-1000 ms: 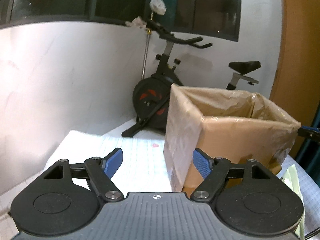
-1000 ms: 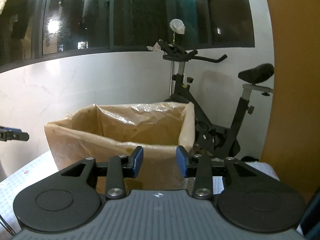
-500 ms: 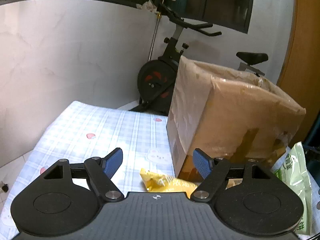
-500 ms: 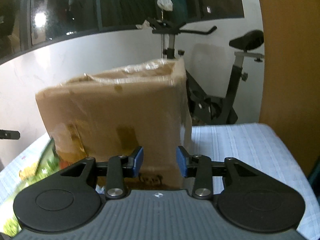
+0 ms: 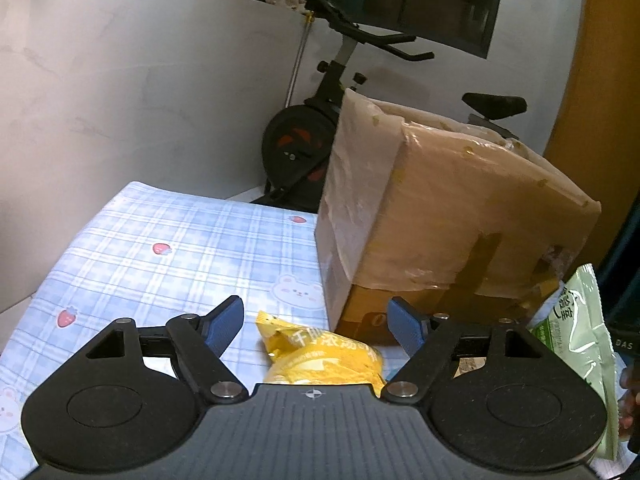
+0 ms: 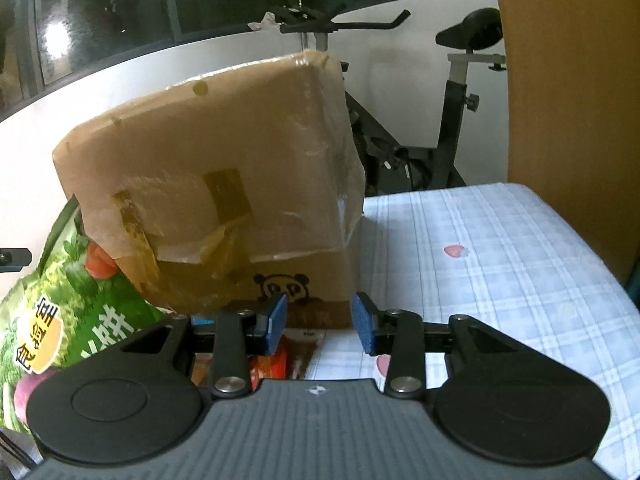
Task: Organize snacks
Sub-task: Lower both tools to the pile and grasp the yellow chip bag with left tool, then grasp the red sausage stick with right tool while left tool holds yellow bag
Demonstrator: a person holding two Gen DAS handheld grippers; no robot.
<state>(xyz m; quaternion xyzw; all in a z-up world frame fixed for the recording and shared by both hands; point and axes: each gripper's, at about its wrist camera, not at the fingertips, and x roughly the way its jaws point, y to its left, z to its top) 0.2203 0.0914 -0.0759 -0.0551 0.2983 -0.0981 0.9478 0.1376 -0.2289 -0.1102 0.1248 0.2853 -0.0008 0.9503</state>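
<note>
Snack bags (image 5: 320, 354) lie on the table (image 5: 168, 248) by the cardboard box (image 5: 440, 216), none picked up yet; left claw (image 5: 316, 324) is opening wide over the yellow one, right claw (image 6: 319, 322) is narrow and empty.

Box (image 5: 448, 216) on table (image 5: 168, 248), bike (image 5: 320, 128) behind box by wall, snack bag (image 5: 320, 356) in front of box w/ left gripper (image 5: 318, 326) over it, big bag (image 6: 52, 316) left of box in right view

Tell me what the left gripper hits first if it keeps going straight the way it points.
Probably the yellow snack bag lying between the opening fingers of the left gripper; the cardboard box stands behind it. Depth is uncertain.
</note>
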